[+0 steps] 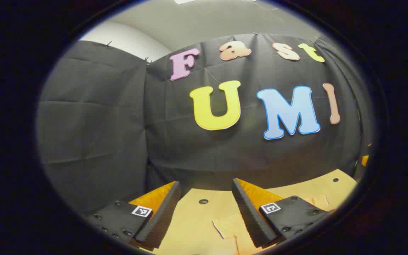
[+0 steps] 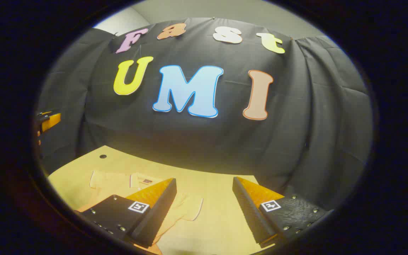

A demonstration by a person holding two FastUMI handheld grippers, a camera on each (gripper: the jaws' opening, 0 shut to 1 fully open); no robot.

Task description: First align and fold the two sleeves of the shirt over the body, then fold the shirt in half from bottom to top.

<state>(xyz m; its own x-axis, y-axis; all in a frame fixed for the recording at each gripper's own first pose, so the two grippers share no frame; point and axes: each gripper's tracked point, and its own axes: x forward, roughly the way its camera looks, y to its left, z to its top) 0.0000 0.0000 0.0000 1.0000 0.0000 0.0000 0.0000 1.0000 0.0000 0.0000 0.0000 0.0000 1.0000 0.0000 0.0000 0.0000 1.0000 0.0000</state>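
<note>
While both grippers hover above a yellow table (image 2: 218, 198), each holds its two fingers wide apart, gripping nothing. Seen from the left gripper (image 1: 205, 216), a pale yellow shirt (image 1: 232, 230) lies flat on the tabletop below. Seen from the right gripper (image 2: 204, 212), the shirt (image 2: 119, 180) spreads under its left finger, collar toward the black cloth wall (image 2: 331, 124).

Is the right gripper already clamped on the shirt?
No. In the right gripper view the right gripper stands open above the table, with the shirt lying flat and nothing between its fingers.
</note>
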